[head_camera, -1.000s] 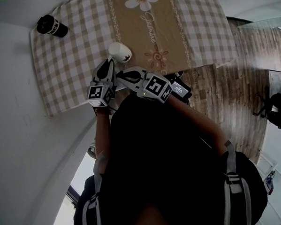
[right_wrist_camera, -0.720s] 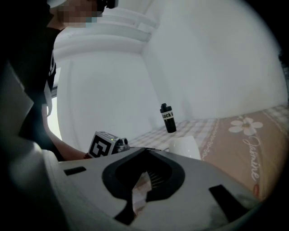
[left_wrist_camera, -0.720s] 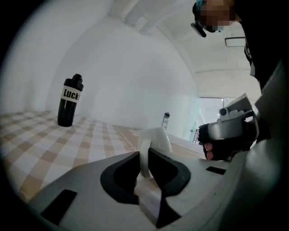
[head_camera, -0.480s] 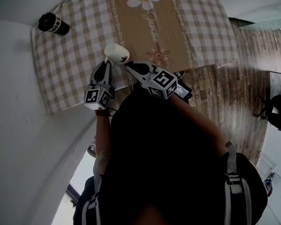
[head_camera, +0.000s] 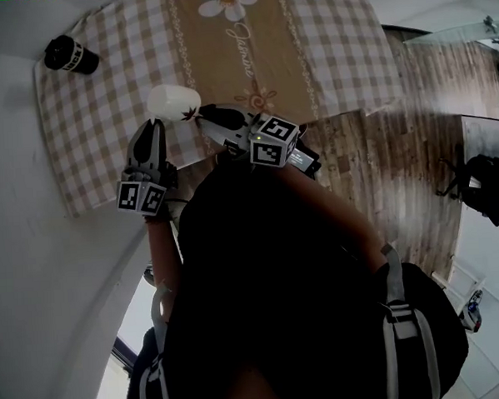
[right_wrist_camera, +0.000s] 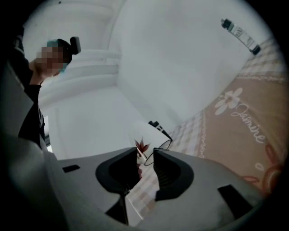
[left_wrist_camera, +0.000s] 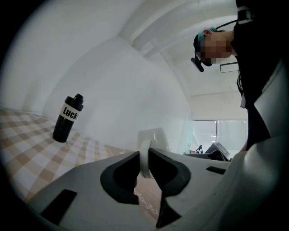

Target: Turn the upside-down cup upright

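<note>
The white cup (head_camera: 173, 101) with a red leaf print hangs tilted over the checked tablecloth (head_camera: 103, 119). My left gripper (head_camera: 155, 124) is shut on its handle (left_wrist_camera: 145, 159), a white band pinched between the pads, with the cup body (left_wrist_camera: 156, 136) just beyond. My right gripper (head_camera: 202, 115) is at the cup's printed side. Its jaws are opening, with the cup's edge and leaf print (right_wrist_camera: 141, 147) between them and a gap at one pad.
A black bottle (head_camera: 70, 54) stands at the cloth's far left corner, and shows again as the bottle (left_wrist_camera: 67, 118) in the left gripper view. A tan runner (head_camera: 241, 45) with flowers crosses the table. A white wall lies left, and wooden floor (head_camera: 397, 145) lies right of the table edge.
The left gripper has carried the cup up and to the left. The right gripper has followed, rolled, and parted its jaws from the cup's rim.
</note>
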### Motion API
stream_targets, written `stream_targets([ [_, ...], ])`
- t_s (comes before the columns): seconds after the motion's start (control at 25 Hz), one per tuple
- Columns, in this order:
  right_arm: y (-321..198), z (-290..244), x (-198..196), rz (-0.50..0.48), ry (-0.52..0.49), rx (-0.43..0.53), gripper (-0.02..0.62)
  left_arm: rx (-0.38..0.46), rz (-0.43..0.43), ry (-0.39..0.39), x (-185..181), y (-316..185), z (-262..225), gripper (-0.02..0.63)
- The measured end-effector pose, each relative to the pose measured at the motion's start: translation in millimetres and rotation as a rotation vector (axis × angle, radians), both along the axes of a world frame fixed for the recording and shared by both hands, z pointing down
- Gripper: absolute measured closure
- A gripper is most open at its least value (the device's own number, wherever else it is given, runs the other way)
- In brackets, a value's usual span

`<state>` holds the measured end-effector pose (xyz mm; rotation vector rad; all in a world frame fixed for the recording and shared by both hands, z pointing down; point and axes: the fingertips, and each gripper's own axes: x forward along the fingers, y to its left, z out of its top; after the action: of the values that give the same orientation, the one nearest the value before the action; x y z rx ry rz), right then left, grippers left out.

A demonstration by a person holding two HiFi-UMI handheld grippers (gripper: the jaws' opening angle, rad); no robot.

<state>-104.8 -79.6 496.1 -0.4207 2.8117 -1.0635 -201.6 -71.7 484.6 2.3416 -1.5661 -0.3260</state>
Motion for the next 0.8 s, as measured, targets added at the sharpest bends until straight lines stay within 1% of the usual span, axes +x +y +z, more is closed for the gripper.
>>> stream_targets([
  [0.08, 2, -15, 0, -0.019, -0.105, -0.041, 0.447, 0.027, 0.006, 0.038, 0, 3, -10, 0.538],
  [0.12, 2, -21, 0, -0.026, -0.149, -0.068, 0.441, 0.039, 0.010, 0.062, -1, 5, -14, 0.538],
  [0.16, 3, -24, -1, -0.032, -0.179, -0.092, 0.428, 0.053, 0.016, 0.083, -2, 6, -18, 0.538],
  [0.24, 5, -27, -5, -0.054, -0.209, -0.124, 0.426, 0.076, 0.034, 0.107, -2, 9, -25, 0.538],
  [0.36, 14, -35, -11, -0.101, -0.260, -0.135, 0.426, 0.095, 0.082, 0.089, 4, 13, -30, 0.538],
  [0.44, 15, -42, -14, -0.120, -0.293, -0.132, 0.426, 0.101, 0.124, 0.063, 11, 13, -31, 0.538],
  [0.52, 14, -49, -16, -0.132, -0.325, -0.126, 0.426, 0.103, 0.157, 0.055, 18, 14, -31, 0.538],
  [0.56, 15, -52, -15, -0.138, -0.344, -0.125, 0.433, 0.103, 0.166, 0.064, 21, 16, -31, 0.538],
  [0.6, 17, -55, -15, -0.144, -0.364, -0.126, 0.460, 0.102, 0.171, 0.080, 23, 17, -30, 0.538],
  [0.68, 20, -60, -14, -0.156, -0.393, -0.121, 0.475, 0.105, 0.177, 0.115, 24, 19, -31, 0.538],
  [0.8, 24, -72, -15, -0.181, -0.418, -0.063, 0.518, 0.114, 0.198, 0.181, 24, 19, -33, 0.538],
])
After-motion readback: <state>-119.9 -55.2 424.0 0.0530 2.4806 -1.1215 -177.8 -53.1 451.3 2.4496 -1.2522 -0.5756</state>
